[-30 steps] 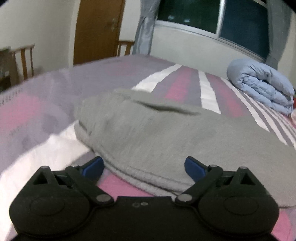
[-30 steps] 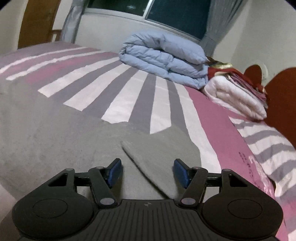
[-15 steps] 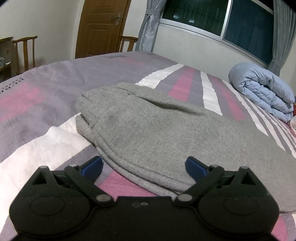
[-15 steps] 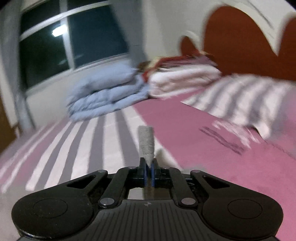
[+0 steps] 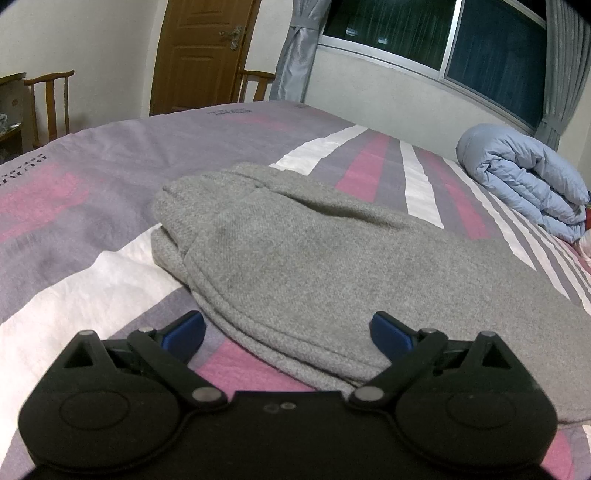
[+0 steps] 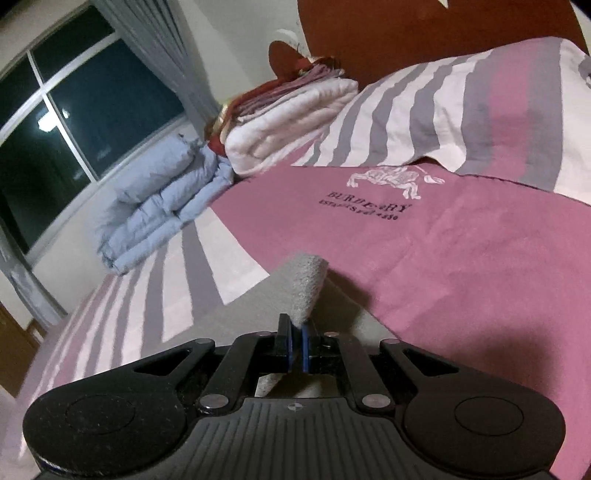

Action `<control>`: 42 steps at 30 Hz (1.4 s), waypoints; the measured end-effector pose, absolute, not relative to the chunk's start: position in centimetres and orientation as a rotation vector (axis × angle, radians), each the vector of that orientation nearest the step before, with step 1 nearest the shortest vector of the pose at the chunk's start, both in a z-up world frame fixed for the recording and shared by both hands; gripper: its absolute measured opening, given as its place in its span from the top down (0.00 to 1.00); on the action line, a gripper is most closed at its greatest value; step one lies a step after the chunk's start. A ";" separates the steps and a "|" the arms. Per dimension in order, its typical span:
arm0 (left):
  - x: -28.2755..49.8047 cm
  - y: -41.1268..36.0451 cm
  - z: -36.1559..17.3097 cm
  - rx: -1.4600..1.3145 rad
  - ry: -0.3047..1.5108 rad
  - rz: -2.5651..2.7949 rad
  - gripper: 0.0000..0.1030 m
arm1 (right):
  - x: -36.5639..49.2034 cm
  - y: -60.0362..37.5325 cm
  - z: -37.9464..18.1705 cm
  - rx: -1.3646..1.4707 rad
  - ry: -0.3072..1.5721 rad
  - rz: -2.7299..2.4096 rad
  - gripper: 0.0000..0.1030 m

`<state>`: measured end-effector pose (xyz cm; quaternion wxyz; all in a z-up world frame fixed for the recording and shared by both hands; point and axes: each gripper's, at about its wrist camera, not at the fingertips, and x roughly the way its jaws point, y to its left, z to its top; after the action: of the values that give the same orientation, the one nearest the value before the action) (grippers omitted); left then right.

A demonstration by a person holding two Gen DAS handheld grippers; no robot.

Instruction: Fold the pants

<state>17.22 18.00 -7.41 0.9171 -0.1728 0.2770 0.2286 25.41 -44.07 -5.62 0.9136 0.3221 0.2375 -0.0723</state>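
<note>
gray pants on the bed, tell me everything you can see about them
The gray pants look like soft fleecy knit, lying in layers on the striped pink, gray and white bedspread. A stitched, rounded edge lies between the open fingers of the left tool, which do not touch it. The right tool is shut on a pinched corner of the fabric, which sticks up past its fingers.

Bedroom at night: dark window [image 5: 436, 33] with grey curtains [image 5: 295, 48], wooden door [image 5: 199, 55], a couple of wooden chairs [image 5: 51, 103], cream walls, reddish-brown headboard [image 6: 424, 33] behind the striped bed [image 5: 92, 155].
</note>
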 end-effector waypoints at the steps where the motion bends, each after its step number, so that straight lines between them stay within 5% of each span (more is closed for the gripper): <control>1: 17.3 18.0 -7.4 -0.356 0.571 0.470 0.11 | 25.3 -44.1 -5.7 0.655 0.490 -0.149 0.95; 31: 17.3 17.9 -7.5 -0.362 0.570 0.469 0.11 | 24.9 -46.4 -8.5 0.848 0.547 -0.181 0.92; 32: 17.3 17.9 -7.5 -0.362 0.570 0.469 0.11 | 24.4 -46.7 -8.4 0.875 0.537 -0.180 0.89; 36: 17.3 17.9 -7.5 -0.364 0.570 0.469 0.11 | 22.4 -47.1 -8.0 0.900 0.498 -0.230 0.47; 42: 17.3 17.9 -7.5 -0.361 0.570 0.470 0.11 | 24.6 -46.4 -8.9 0.928 0.568 -0.145 0.47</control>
<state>17.26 17.89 -7.47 0.9167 -0.1754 0.2771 0.2283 24.56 -46.44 -8.91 0.8531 0.4411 0.2701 -0.0690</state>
